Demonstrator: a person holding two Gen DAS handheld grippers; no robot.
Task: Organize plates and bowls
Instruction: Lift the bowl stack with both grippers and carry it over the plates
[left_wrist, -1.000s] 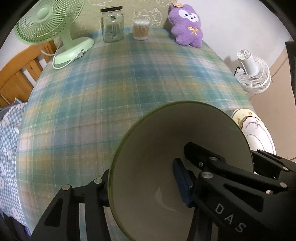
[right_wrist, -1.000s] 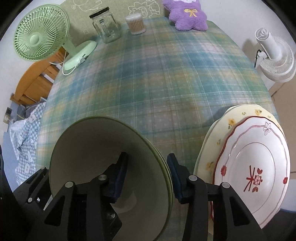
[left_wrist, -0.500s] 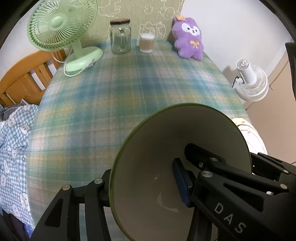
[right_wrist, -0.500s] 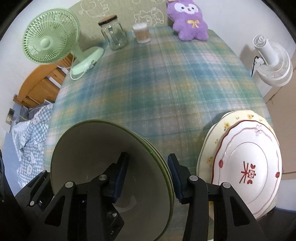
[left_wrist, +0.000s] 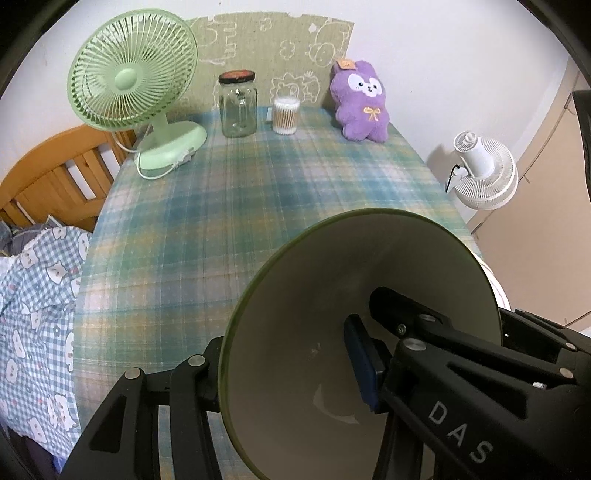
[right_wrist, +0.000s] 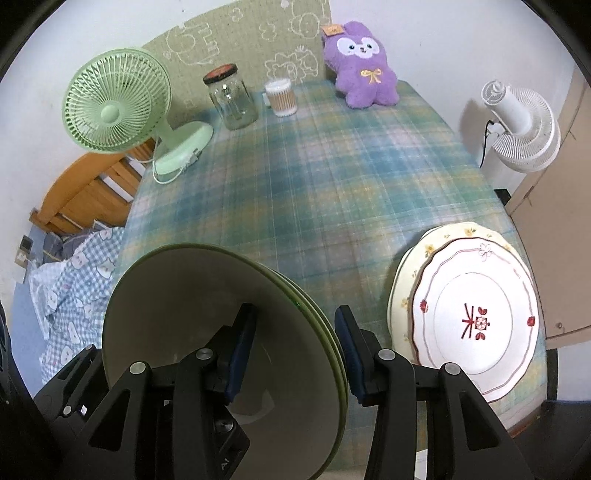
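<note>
My left gripper (left_wrist: 284, 365) is shut on the rim of a green-edged cream bowl (left_wrist: 332, 295), held tilted above the table's near edge. My right gripper (right_wrist: 295, 347) is shut on the right rim of the same stack of nested green-edged bowls (right_wrist: 192, 310); at least two rims show. A white plate with red flowers (right_wrist: 476, 314) lies on a larger cream plate (right_wrist: 410, 280) at the table's near right corner. A sliver of the plates shows behind the bowl in the left wrist view (left_wrist: 498, 291).
A plaid tablecloth (right_wrist: 314, 177) covers the table. At the back stand a green fan (right_wrist: 110, 110), a glass jar (right_wrist: 231, 98), a cotton swab tub (right_wrist: 281, 96) and a purple plush (right_wrist: 360, 62). A white fan (right_wrist: 521, 125) stands off the right edge; bedding lies left.
Both grippers have risen and pulled back with the bowls, so the table looks smaller and farther. The plates have not moved.
</note>
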